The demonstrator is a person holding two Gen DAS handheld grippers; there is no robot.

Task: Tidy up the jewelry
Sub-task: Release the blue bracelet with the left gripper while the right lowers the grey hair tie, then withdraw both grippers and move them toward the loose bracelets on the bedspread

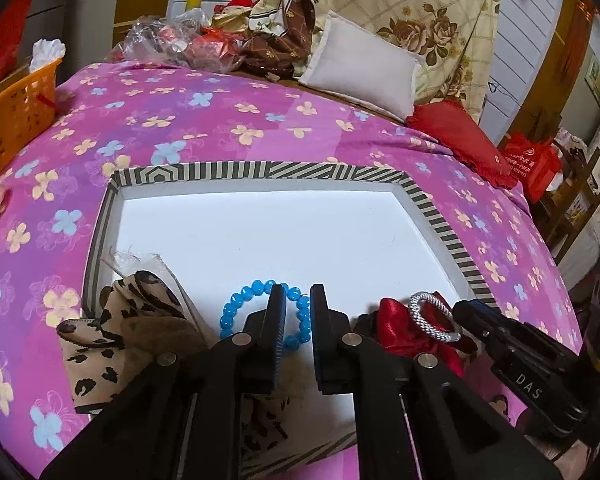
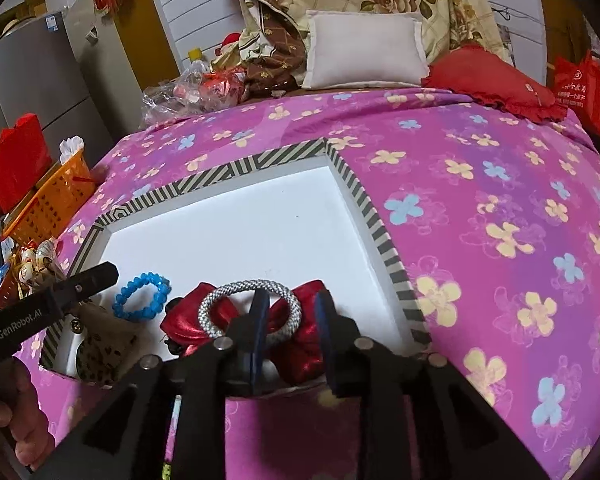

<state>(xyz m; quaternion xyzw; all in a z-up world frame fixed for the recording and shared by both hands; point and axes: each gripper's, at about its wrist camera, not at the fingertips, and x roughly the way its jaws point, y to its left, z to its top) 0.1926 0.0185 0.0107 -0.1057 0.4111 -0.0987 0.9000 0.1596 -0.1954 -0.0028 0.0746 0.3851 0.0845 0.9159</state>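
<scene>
A shallow white tray with a striped rim (image 1: 260,171) (image 2: 260,160) lies on the purple flowered bedspread. A blue bead bracelet (image 1: 236,307) (image 2: 140,296) lies in its near part. My left gripper (image 1: 298,294) is open, its jaws straddling the bracelet's right side. A silver twisted bangle (image 1: 432,314) (image 2: 244,286) rests on a red satin bow (image 1: 400,328) (image 2: 300,344). My right gripper (image 2: 290,300) is open, its jaws on either side of the bangle's right side. A leopard-print bow (image 1: 120,332) (image 2: 100,348) lies at the tray's near left.
An orange basket (image 1: 16,116) (image 2: 48,204) stands at the bed's left edge. A white pillow (image 1: 364,66) (image 2: 364,50), a red cushion (image 1: 460,136) (image 2: 492,76), folded quilts and plastic bags (image 1: 172,40) lie at the far end. A red bag (image 2: 580,88) stands beside the bed on the right.
</scene>
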